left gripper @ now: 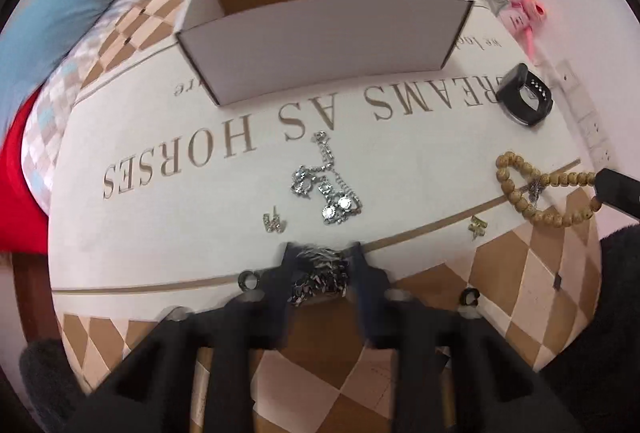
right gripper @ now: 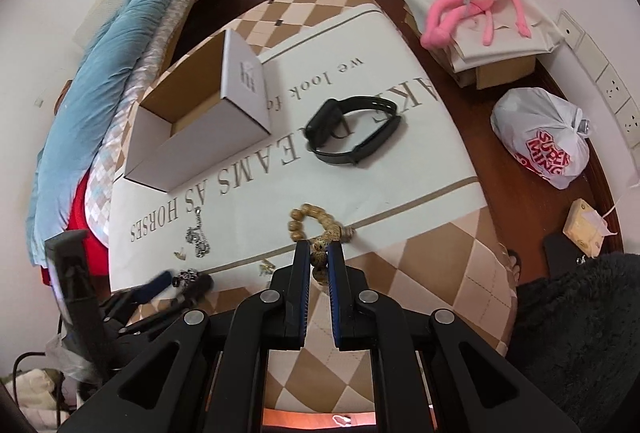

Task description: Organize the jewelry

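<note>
wooden bead bracelet (right gripper: 320,237) pinched between right tongs (right gripper: 319,253) tips.

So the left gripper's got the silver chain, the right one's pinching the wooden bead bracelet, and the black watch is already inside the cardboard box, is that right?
Not quite. The black watch is not in the cardboard box; the right wrist view shows it lying on the table beside the box. The rest holds: the left gripper grips the silver chain, and the right gripper pinches the wooden bead bracelet.

Both wrist views low over table (left gripper: 160,137) (shared box (left gripper: 320,33))
</note>
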